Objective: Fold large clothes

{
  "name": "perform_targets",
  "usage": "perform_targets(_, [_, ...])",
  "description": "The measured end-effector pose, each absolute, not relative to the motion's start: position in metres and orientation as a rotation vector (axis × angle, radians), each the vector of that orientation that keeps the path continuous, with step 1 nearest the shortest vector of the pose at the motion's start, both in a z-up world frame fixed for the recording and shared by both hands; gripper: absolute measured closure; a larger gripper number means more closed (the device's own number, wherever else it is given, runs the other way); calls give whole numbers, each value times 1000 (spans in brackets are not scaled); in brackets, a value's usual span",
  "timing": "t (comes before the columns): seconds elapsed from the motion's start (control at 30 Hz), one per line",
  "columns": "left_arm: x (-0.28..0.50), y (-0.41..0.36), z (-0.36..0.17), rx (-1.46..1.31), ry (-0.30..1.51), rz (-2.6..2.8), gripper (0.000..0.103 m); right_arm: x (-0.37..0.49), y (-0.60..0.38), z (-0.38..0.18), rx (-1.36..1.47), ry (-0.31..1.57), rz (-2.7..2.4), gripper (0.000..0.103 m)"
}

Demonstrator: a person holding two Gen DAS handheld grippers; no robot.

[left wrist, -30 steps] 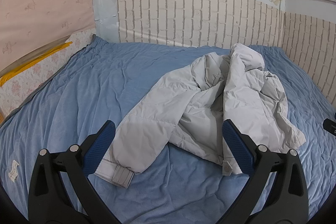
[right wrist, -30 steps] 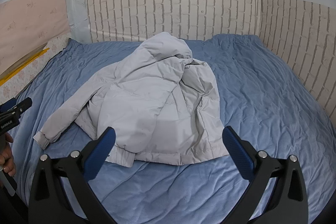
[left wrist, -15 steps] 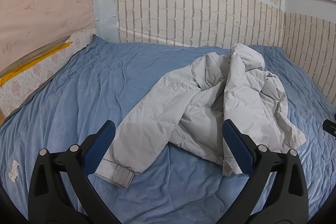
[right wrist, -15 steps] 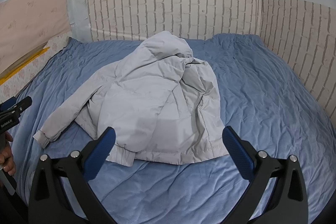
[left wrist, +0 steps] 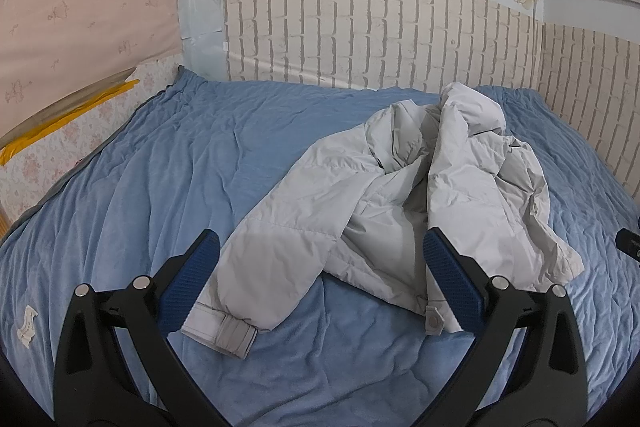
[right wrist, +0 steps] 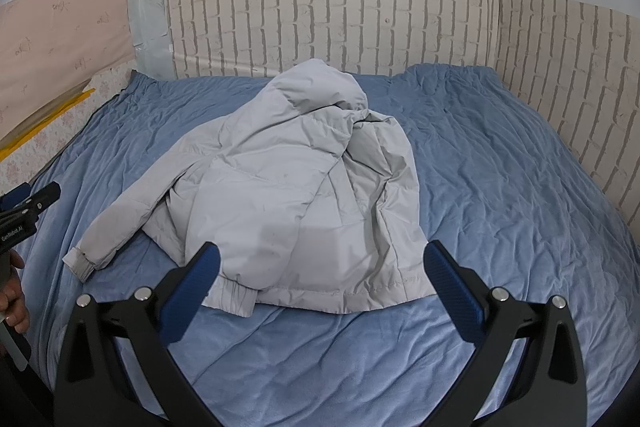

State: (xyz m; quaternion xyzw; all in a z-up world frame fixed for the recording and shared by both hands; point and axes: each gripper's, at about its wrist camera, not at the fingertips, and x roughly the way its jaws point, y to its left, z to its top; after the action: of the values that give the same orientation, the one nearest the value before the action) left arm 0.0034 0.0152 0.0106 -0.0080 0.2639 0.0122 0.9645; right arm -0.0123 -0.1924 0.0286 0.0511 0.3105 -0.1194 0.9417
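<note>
Lying crumpled on the wrinkled blue bedspread (right wrist: 500,187), the pale grey padded hooded jacket (right wrist: 280,195) sits ahead of both tools and is held by neither. The left gripper (left wrist: 320,267) hangs with its two blue-padded fingers (left wrist: 188,287) spread wide and nothing between them; the right gripper (right wrist: 320,275) is likewise fully spread and empty. In the right wrist view the jacket's long axis runs away from the camera, from the elastic hem (right wrist: 320,291) nearest the tool up to the hood (right wrist: 316,87) by the brick-patterned wall (right wrist: 320,19), with one long sleeve trailing off to the left and ending in a cuff (right wrist: 80,263). That hem lies just beyond the right gripper's spread fingers, roughly centred between them, so I judge the right hand best placed for the body of the garment. In the left wrist view the same sleeve runs diagonally toward the camera, and its strapped cuff (left wrist: 224,327) lies just beside the left-hand pad, nearer than any other part of the jacket; a snap tab (left wrist: 434,319) at the hem corner sits close to the right-hand pad. The left hand looks the nearer one for the sleeve. The jacket is bunched and twisted, one front panel thrown over the other, so spreading it flat probably comes before any fold, and the puffy fabric may slip.
</note>
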Motion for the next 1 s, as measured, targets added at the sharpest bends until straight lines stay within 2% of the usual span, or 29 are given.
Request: perform_targets(1.0, [16, 23, -2, 7, 543, 92, 3, -13, -197, 26, 110, 647, -251, 2])
